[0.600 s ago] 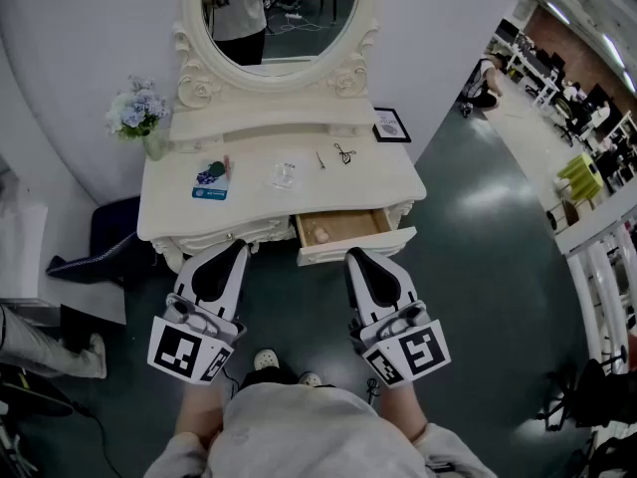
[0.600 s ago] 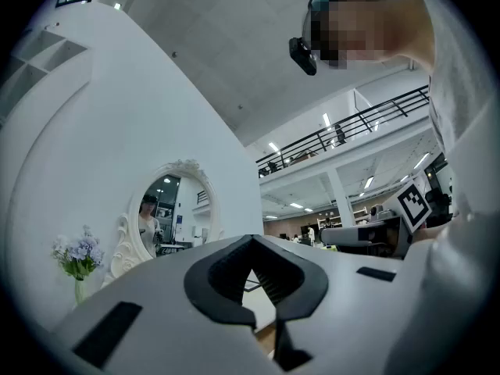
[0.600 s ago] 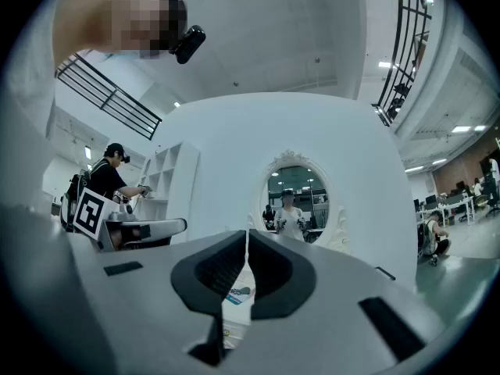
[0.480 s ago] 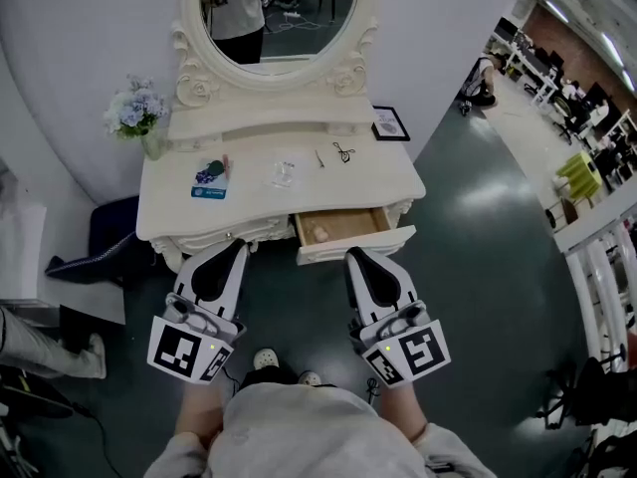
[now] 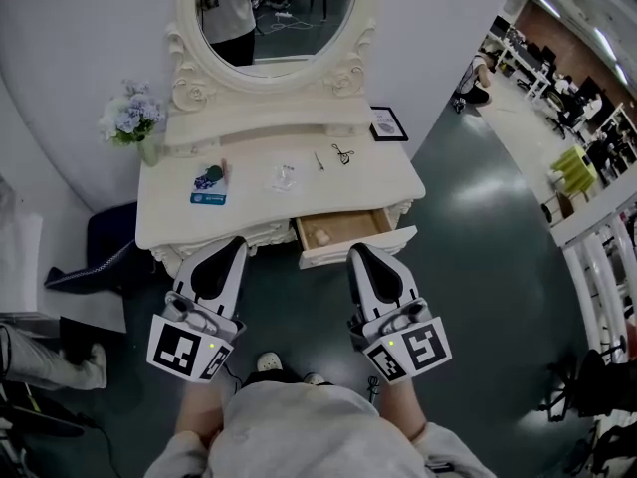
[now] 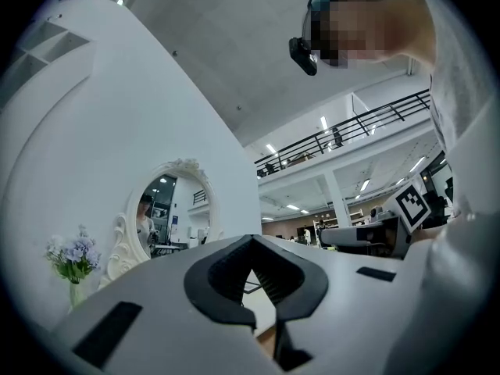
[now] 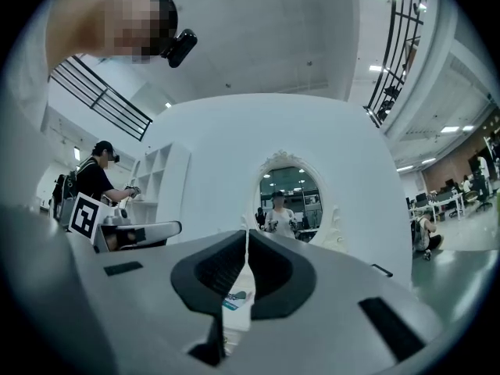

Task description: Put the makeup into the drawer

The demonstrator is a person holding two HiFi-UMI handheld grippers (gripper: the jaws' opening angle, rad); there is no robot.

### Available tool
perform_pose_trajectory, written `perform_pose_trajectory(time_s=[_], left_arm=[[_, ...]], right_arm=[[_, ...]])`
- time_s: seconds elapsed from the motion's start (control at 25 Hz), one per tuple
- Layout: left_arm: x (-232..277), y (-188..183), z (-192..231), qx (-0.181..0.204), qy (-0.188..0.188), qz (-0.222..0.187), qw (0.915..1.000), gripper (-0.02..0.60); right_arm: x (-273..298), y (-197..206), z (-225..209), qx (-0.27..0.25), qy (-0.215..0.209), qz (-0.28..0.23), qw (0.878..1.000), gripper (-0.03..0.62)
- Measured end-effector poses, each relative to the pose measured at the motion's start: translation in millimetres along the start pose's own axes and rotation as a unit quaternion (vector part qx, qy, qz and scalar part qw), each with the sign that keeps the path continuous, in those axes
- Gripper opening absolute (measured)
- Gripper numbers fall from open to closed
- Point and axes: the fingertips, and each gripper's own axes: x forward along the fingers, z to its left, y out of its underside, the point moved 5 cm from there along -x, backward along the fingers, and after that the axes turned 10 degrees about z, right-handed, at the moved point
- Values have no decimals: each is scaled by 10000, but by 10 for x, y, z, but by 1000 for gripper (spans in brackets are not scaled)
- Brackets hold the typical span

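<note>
A cream dressing table (image 5: pixel 169 222) stands before me, its small drawer (image 5: pixel 343 229) pulled open with a small pale item (image 5: pixel 321 235) inside. On the top lie a blue-and-white makeup packet (image 5: pixel 210 183), a clear item (image 5: pixel 284 175), a thin stick (image 5: pixel 319 159) and a small black wiry item (image 5: pixel 344 153). My left gripper (image 5: pixel 237 243) is held low in front of the table's edge, shut and empty. To the drawer's right front, my right gripper (image 5: pixel 356 251) is also shut, holding nothing. In the gripper views both pairs of jaws (image 6: pixel 251 241) (image 7: pixel 247 234) meet at their tips.
An oval mirror (image 5: pixel 274 13) rises at the table's back and reflects a person. A vase of flowers (image 5: pixel 131 119) stands at the back left and a small framed picture (image 5: pixel 389 124) at the back right. A dark bag (image 5: pixel 105 237) lies on the floor to the left.
The head view has shifted slightly; both grippers stay where they were, still shut. Nothing on the table has moved.
</note>
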Motion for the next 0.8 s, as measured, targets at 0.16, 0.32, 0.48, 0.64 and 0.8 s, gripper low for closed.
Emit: perform_pose_trajectory(time_s=[0.16, 0.32, 0.48, 0.64, 0.8], left_arm=[[23, 20, 132, 39, 103, -12, 9999, 12], [78, 58, 217, 50, 245, -24, 9997, 11], [174, 102, 261, -12, 341, -40, 9994, 11], [349, 132, 310, -24, 390, -36, 9992, 11], [591, 181, 412, -9, 337, -11, 9994, 12]], right_arm=[[81, 16, -4, 57, 96, -48, 9999, 25], [132, 34, 20, 12, 215, -100, 9997, 25], [172, 76, 1, -58, 290, -53, 9995, 25], [263, 102, -150, -28, 352, -44, 9994, 25], [471, 124, -378, -17, 326, -58, 9995, 25]])
